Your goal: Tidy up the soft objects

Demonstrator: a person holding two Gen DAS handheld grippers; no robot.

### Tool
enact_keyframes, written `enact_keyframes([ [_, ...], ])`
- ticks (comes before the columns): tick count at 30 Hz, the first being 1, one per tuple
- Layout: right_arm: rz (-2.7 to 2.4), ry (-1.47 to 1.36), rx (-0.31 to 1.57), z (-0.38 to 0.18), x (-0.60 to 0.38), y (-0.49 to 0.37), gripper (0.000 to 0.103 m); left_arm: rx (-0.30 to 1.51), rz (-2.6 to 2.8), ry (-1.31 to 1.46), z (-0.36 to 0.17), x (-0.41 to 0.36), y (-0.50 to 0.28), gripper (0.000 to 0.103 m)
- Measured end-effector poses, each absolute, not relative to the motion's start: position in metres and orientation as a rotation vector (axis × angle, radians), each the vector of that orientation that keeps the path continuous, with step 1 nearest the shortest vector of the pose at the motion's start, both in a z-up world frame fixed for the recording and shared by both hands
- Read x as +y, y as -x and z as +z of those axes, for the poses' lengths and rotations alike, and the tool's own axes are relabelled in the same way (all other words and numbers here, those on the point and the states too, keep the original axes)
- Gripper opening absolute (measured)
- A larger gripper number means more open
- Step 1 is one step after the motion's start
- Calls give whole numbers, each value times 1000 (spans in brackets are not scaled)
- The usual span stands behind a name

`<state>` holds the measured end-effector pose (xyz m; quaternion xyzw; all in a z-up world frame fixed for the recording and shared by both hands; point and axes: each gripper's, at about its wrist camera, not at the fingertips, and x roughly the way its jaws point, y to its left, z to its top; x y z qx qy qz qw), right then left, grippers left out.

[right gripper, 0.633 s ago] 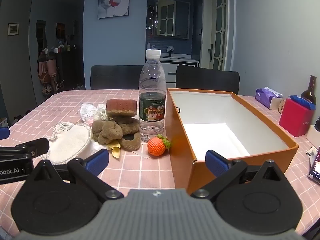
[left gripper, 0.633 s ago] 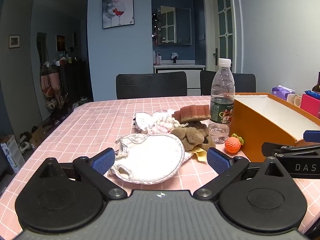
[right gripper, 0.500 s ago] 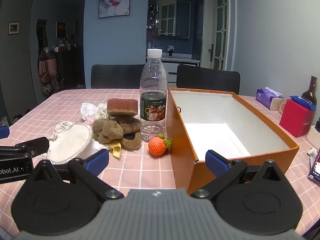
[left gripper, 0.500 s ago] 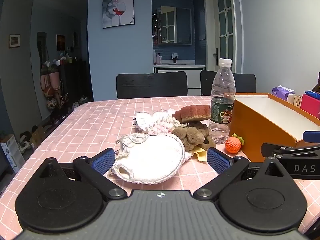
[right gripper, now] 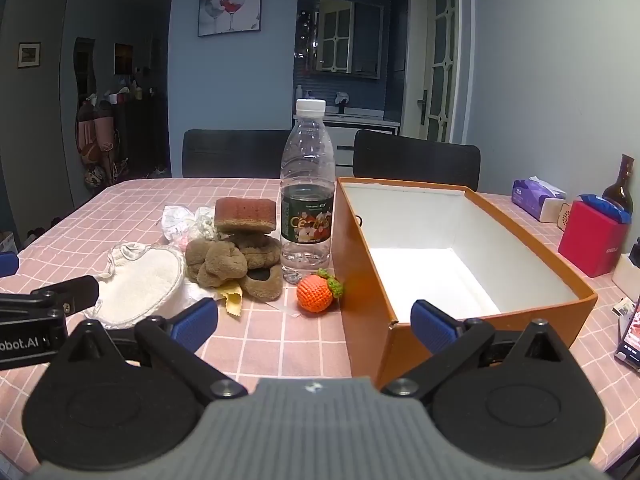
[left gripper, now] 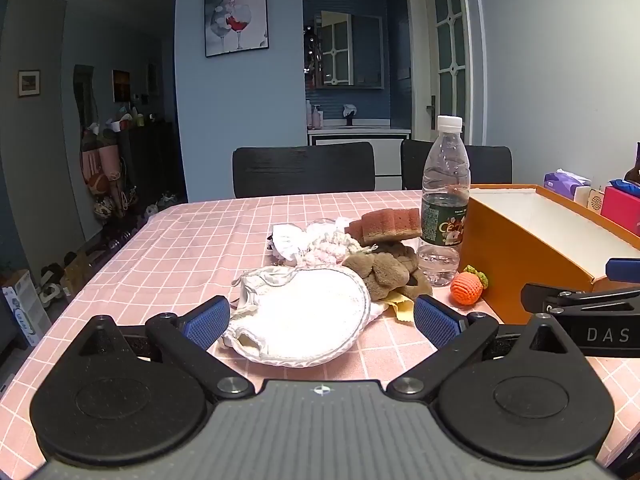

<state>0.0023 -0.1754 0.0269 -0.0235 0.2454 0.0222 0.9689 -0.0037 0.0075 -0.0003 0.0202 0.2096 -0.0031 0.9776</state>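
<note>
A pile of soft things lies on the pink checked tablecloth: a white bath mitt [left gripper: 304, 316] [right gripper: 144, 280], a brown plush toy [left gripper: 384, 272] [right gripper: 236, 260], a brown sponge [left gripper: 390, 222] [right gripper: 245, 214] on top, and a knitted orange fruit [left gripper: 466, 288] [right gripper: 316, 289]. An open orange box [right gripper: 460, 256] [left gripper: 520, 256] stands to the right, empty. My left gripper [left gripper: 320, 320] is open, just before the mitt. My right gripper [right gripper: 316, 322] is open, before the box's near left corner.
A water bottle [right gripper: 307, 192] [left gripper: 444, 200] stands between the pile and the box. A red box [right gripper: 592, 236], tissue pack [right gripper: 536, 198] and dark bottle [right gripper: 618, 184] stand at the right. A phone [right gripper: 632, 332] lies at the right edge. Black chairs [left gripper: 304, 168] stand behind the table.
The right gripper has shifted slightly forward and left, so the pile sits a little nearer in its view. The left gripper has barely moved.
</note>
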Motion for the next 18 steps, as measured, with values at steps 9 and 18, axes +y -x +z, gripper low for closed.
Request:
enact_keyframes([
  [9,41,41,499,26,-178,-2,100,424,-4,-45,0,6,3,103],
  [18,39,40,500,25,-178,-2,101,427,-11,-55,1,-1,5,103],
])
